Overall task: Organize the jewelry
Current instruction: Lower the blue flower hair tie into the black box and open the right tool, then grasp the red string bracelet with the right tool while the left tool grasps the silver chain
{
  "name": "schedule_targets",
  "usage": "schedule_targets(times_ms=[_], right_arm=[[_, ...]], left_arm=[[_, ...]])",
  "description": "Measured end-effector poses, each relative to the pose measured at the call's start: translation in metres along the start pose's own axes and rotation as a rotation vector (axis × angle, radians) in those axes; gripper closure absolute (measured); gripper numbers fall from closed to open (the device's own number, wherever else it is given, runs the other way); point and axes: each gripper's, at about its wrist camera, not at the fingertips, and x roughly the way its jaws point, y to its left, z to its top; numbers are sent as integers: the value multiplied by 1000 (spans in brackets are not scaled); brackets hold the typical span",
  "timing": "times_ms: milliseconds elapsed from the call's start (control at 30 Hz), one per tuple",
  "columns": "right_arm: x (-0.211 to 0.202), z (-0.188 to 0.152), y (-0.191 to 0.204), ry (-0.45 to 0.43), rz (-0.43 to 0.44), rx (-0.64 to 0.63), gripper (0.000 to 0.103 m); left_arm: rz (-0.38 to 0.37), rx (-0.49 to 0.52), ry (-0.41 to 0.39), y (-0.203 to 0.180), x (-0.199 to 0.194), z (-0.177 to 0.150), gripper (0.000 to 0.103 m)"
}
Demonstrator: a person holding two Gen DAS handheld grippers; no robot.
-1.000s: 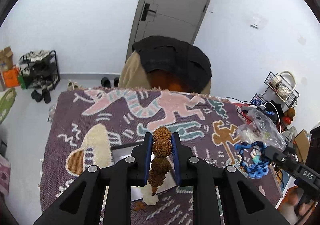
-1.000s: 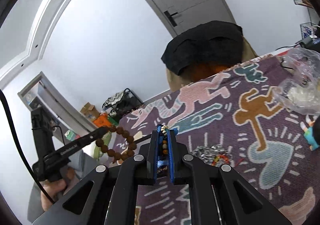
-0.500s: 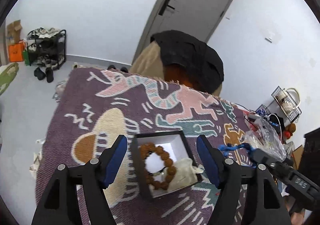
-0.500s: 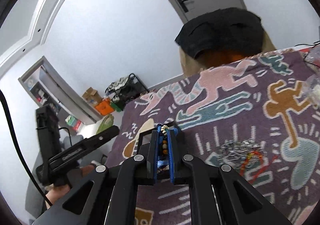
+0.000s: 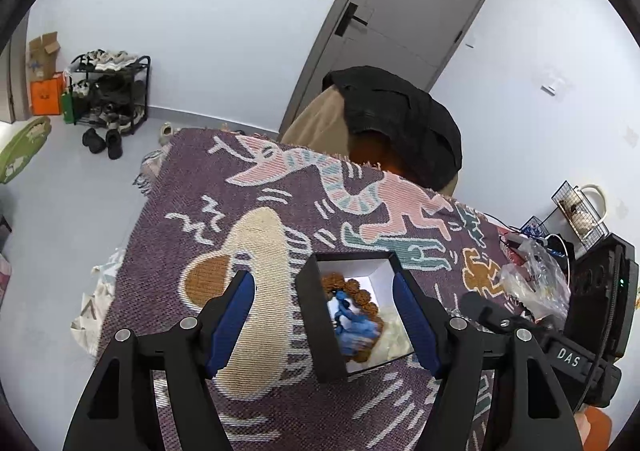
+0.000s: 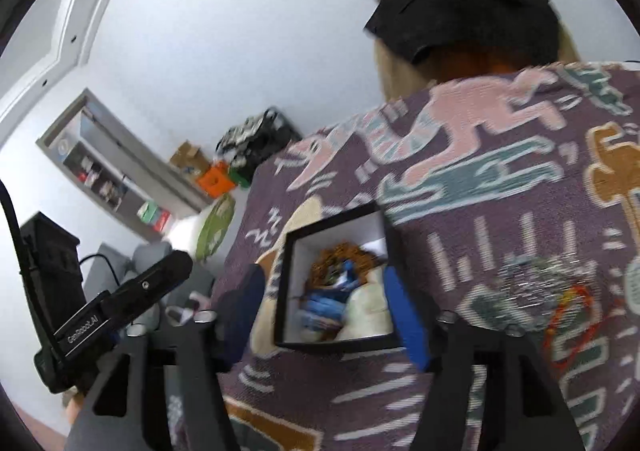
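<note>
A black box with a white inside (image 5: 308, 315) stands on the purple patterned cloth; it also shows in the right wrist view (image 6: 340, 217). In it lie a brown bead bracelet (image 5: 358, 293), a blue figure string (image 5: 352, 327) and a cream pouch (image 5: 394, 331). The same brown beads (image 6: 340, 253), blue string (image 6: 322, 309) and pouch (image 6: 368, 309) show blurred in the right wrist view. My left gripper (image 5: 322, 325) is open and empty above the box. My right gripper (image 6: 328, 315) is open and empty, straddling the box.
A heap of silver chains with a red cord (image 6: 560, 295) lies on the cloth right of the box. A clear plastic bag (image 5: 532, 275) sits at the table's right edge. A chair draped with dark clothing (image 5: 396, 123) stands behind the table. The right handle (image 5: 560, 347) shows at right.
The left gripper opened and dropped the brown bracelet into the box. The right gripper then moved over the box and opened, and the blue string now lies inside.
</note>
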Motion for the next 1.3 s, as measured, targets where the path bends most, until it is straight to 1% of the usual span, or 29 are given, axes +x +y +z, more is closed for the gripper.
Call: schedule_targets(times_ms=[67, 200, 333, 467, 600, 633, 700, 833, 867, 900, 933, 967, 1033, 1100, 1200, 1300], right_arm=[[-11, 1, -15, -6, -21, 28, 39], [-33, 3, -49, -40, -92, 74, 39], [-45, 0, -75, -35, -127, 109, 39], [-54, -5, -91, -26, -163, 101, 39], [-55, -12, -106, -5, -192, 103, 42], [-54, -14, -112, 5, -199, 110, 43], [-49, -17, -122, 22, -214, 124, 44], [-32, -24, -144, 69, -262, 157, 45], [-27, -25, -148, 81, -271, 163, 47], [-22, -27, -151, 92, -277, 167, 53], [-23, -27, -150, 75, -302, 143, 61], [-21, -28, -150, 85, -322, 131, 66], [-20, -26, -150, 101, -366, 102, 83], [-20, -27, -152, 107, -388, 76, 95], [-25, -32, -158, 91, -366, 61, 100], [-33, -36, -163, 77, -349, 73, 101]], left_arm=[[-11, 14, -1, -8, 3, -1, 31], [-40, 63, -1, -34, 11, -3, 30], [-68, 112, 11, -62, 21, -8, 31], [-96, 162, 27, -91, 31, -14, 31], [-107, 205, 37, -114, 40, -20, 31], [-110, 214, 42, -119, 42, -22, 32], [-113, 235, 54, -130, 47, -25, 38], [-107, 258, 71, -145, 57, -30, 46], [-106, 261, 76, -147, 59, -31, 48], [-106, 263, 81, -149, 61, -32, 48], [-105, 263, 84, -151, 63, -33, 48], [-104, 264, 88, -153, 66, -34, 49], [-103, 265, 96, -157, 70, -36, 49], [-107, 269, 105, -162, 75, -38, 49], [-113, 279, 120, -171, 82, -42, 49], [-119, 294, 136, -180, 90, -47, 49]])
